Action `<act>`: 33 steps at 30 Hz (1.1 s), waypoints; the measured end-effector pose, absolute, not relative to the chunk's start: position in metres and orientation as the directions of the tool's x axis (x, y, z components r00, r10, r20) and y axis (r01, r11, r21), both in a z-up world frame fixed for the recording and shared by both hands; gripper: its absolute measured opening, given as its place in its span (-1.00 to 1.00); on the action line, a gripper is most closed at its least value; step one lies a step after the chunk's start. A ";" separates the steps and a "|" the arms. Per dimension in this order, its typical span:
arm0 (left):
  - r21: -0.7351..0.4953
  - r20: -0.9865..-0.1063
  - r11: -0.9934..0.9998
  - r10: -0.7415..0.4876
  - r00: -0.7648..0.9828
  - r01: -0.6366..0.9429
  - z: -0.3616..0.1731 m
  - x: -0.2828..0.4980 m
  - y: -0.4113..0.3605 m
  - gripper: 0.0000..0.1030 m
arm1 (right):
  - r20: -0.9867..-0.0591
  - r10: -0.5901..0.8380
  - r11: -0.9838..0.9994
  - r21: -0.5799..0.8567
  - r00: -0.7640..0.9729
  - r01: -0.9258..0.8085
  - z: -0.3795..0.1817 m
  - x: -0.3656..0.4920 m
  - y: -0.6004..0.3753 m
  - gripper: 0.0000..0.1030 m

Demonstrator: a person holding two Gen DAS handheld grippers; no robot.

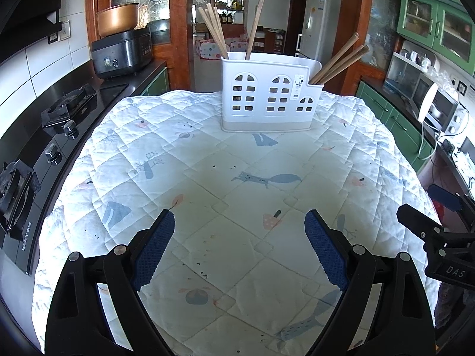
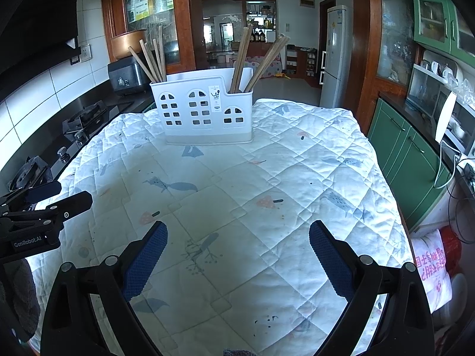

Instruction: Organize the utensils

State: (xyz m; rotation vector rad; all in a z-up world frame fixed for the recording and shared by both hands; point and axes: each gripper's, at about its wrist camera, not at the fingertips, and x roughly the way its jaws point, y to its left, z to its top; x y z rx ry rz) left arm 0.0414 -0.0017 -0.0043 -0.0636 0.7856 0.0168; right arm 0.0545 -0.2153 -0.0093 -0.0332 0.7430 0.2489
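A big quilt (image 1: 237,178) covers the table. The white holder (image 1: 268,98) stands on the quilt at its far side. It looks like a little house with windows. Brown chopsticks (image 1: 215,34) stick up from the holder's left part, and more chopsticks (image 1: 341,62) lean out of the low part on its right end. No loose chopsticks lie on the quilt in front of the holder.

The left claw (image 1: 239,249) hangs over the near side of the quilt, well apart from the holder. Its blue fingers are spread wide and hold nothing. The right claw (image 2: 237,255) hangs there too, spread wide and empty. The holder is straight ahead of the left claw, and ahead and a bit left of the right claw.

What could go wrong? The holder looks light. A claw that bumps it or tugs a stick sideways could tip it over. The sticks are thin and close together, so a claw could pinch two at once, or one could slip out.
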 end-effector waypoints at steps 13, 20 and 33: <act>-0.047 -0.707 0.998 -0.008 0.707 -0.036 -0.004 0.042 -0.004 0.72 | -0.673 0.208 0.972 0.059 0.710 -0.228 -0.009 0.054 -0.217 0.81; -0.046 -0.709 0.998 -0.010 0.706 -0.032 -0.003 0.043 -0.007 0.72 | -0.670 0.213 0.972 0.070 0.711 -0.225 -0.009 0.054 -0.221 0.81; -0.054 -0.708 0.998 -0.021 0.706 -0.025 -0.003 0.043 -0.007 0.72 | -0.667 0.228 0.969 0.084 0.709 -0.232 -0.011 0.053 -0.219 0.81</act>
